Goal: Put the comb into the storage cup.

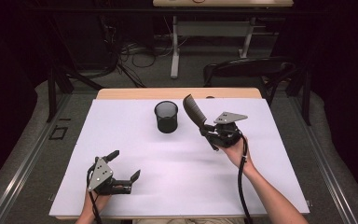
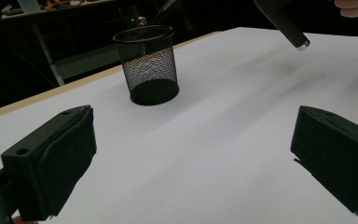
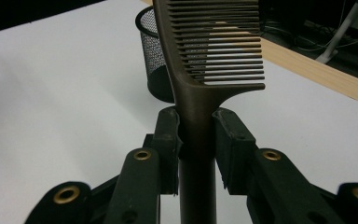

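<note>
A dark brown comb (image 1: 193, 111) is held above the white table cover, its teeth end up and toward the back left. My right gripper (image 1: 206, 132) is shut on its handle, right of the middle. In the right gripper view the jaws clamp the comb (image 3: 214, 51) just below its teeth, at my right gripper (image 3: 196, 135). A black mesh cup (image 1: 167, 116) stands upright at the back centre, just left of the comb; it is also the mesh cup (image 3: 154, 51). My left gripper (image 1: 125, 165) rests open and empty at the front left, facing the mesh cup (image 2: 149, 65).
A white sheet (image 1: 168, 186) covers the wooden table (image 1: 121, 93). A black chair (image 1: 247, 67) and a desk frame (image 1: 175, 51) with cables stand behind the table. The comb's handle end (image 2: 289, 30) hangs at the top right of the left gripper view.
</note>
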`<move>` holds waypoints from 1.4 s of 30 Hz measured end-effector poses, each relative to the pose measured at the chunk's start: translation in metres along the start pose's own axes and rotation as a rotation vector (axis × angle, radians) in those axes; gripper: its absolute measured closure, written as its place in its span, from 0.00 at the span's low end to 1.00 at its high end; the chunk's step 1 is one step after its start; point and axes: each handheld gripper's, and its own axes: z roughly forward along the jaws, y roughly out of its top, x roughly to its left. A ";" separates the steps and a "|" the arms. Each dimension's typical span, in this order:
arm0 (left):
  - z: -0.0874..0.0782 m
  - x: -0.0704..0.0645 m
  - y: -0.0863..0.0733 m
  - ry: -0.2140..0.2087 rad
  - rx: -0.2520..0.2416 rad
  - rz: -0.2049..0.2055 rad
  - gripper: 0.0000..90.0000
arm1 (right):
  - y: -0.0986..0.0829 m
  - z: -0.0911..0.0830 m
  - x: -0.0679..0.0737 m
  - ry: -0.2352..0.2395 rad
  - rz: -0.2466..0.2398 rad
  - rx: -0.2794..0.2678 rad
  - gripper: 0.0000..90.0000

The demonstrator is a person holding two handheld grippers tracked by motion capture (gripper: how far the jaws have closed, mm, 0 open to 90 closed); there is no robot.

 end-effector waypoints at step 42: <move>-0.003 0.000 -0.001 0.014 0.003 -0.004 0.00 | 0.036 0.001 0.004 -0.012 -0.008 -0.150 0.80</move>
